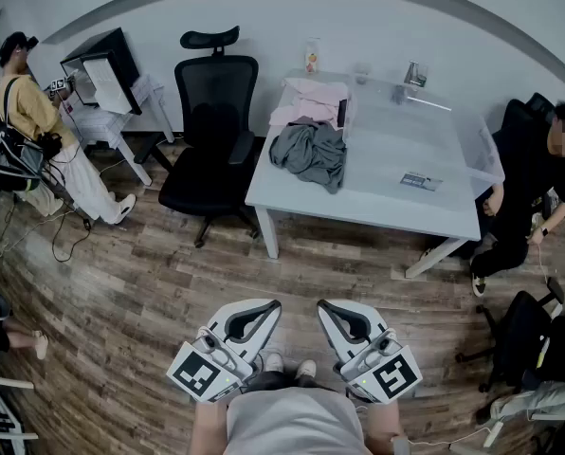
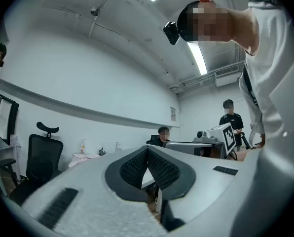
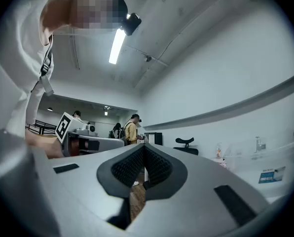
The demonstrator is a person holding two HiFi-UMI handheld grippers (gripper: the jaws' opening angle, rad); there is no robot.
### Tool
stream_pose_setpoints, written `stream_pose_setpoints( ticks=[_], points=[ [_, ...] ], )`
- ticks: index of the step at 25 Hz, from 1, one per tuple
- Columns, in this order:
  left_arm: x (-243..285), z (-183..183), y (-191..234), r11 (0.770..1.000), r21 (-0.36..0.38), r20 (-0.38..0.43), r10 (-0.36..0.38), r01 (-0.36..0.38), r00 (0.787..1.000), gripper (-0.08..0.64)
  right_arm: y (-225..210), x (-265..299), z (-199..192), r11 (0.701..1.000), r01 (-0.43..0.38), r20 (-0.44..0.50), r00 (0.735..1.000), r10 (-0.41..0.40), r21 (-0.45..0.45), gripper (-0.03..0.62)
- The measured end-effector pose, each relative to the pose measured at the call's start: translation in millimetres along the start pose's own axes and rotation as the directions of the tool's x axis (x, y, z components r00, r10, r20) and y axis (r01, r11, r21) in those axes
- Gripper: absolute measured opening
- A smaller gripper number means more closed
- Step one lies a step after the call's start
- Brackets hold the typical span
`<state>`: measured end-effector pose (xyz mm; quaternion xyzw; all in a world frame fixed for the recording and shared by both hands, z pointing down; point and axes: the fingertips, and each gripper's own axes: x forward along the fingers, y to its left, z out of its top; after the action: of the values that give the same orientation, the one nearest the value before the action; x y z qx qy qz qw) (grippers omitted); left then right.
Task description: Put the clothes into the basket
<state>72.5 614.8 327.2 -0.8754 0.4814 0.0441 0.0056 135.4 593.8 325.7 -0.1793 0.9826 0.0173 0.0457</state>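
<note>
Grey shirt and pink clothes lie heaped on the left end of the table, so the task looks not yet begun. Left claw and right claw are closed tight, empty, well short of the table. No basket is clearly visible.

Clothes lie on the desk's left end — an office chair stands just left of it, a seated person at its right.
</note>
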Motion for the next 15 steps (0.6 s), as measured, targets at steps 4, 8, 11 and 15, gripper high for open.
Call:
stream_pose_setpoints(
  ticks=[4,8,11,15],
  points=[
    [5,-1,-7,1.0,0.0,0.0,0.012,-0.012,1.0,0.005,-5,-8,-1,1.0,-0.005,0.002,1.0,0.005,0.013,0.005],
    [5,-2,-10,1.0,-0.004,-0.008,0.023,-0.023,1.0,0.005,-7,-14,-5,1.0,-0.004,-0.008,1.0,0.005,0.023,0.005],
    [7,-1,-6,1.0,-0.005,-0.013,0.027,-0.027,1.0,0.005,-9,-10,-1,1.0,-0.003,0.023,1.0,0.002,0.022,0.005],
    [15,-3,6,1.0,-0.002,-0.014,0.022,-0.022,1.0,0.005,-17,-1,-8,1.0,0.004,-0.01,1.0,-0.004,0.015,0.005]
  ],
)
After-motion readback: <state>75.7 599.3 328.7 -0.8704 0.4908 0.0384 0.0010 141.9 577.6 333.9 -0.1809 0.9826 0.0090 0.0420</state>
